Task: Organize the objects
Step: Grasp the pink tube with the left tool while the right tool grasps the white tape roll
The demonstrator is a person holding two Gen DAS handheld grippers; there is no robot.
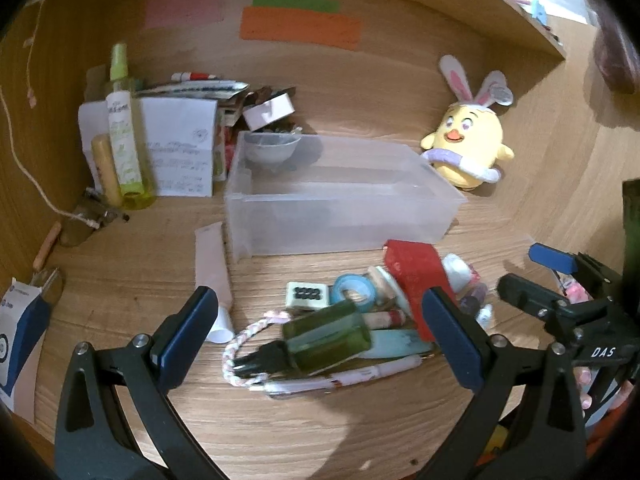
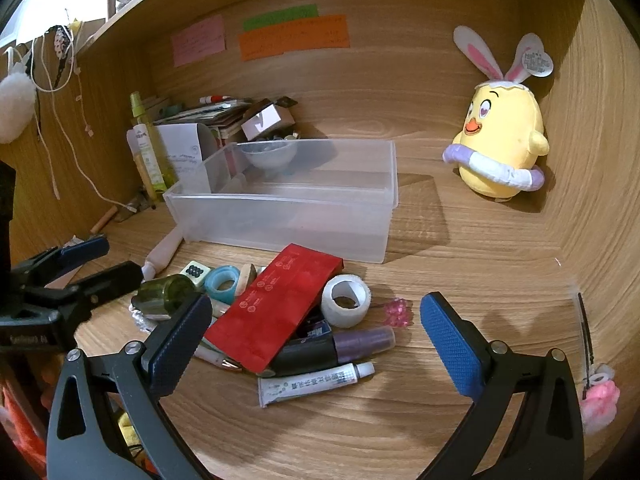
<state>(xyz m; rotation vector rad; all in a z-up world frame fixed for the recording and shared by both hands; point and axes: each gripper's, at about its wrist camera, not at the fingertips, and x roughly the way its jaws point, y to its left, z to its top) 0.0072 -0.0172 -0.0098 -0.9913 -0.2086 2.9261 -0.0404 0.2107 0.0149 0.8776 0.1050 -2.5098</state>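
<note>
The left gripper (image 1: 320, 332) hangs spread wide, gripping nothing; a green bottle (image 1: 326, 336) lies on its side between its fingers, with a braided cord (image 1: 244, 340) looped at the bottle's cap and a white pen (image 1: 360, 376) just below it. Ahead of the claw sits a clear bin (image 1: 340, 200). The right gripper (image 2: 316, 334) is likewise released, its fingers either side of a red packet (image 2: 280, 312), a tape roll (image 2: 346, 300) and a small white tube (image 2: 316, 384). Beyond it to the right stands a yellow plush chick (image 2: 500, 140).
</note>
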